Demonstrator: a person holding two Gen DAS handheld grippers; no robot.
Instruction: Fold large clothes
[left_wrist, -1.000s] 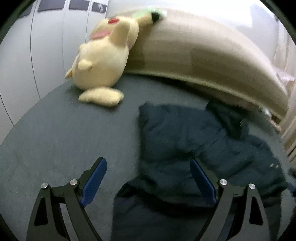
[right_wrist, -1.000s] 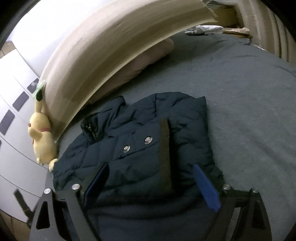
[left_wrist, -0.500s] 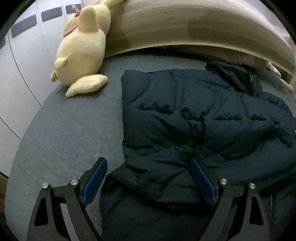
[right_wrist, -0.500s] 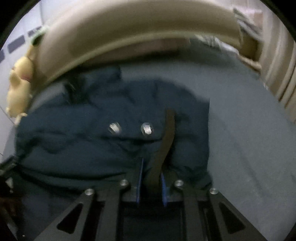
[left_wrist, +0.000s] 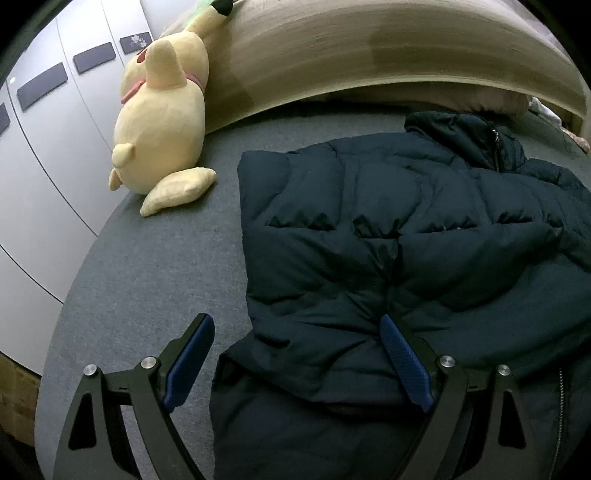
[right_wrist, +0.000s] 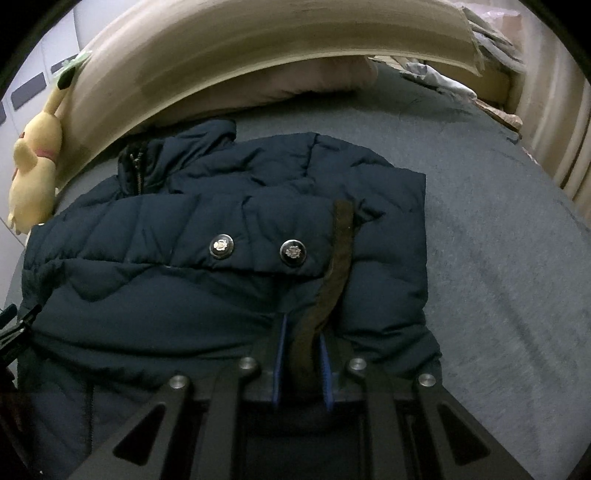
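A dark navy puffer jacket lies on the grey bed, its sleeves folded across the body. In the left wrist view my left gripper stands open over the jacket's near left edge, the puffy fabric bulging between its blue pads without being pinched. In the right wrist view the jacket shows a sleeve cuff with two metal snaps and a dark brown cuff band. My right gripper is shut on that cuff band, at the jacket's near edge.
A yellow plush toy leans on the beige headboard at the bed's far left. Grey wardrobe doors stand left of the bed. A pillow lies under the headboard, and loose cloth sits at the far right corner.
My right gripper has shut on the jacket's cuff band after standing open a second ago. Both grippers dropped closer to the jacket and rolled level; the left stays open.
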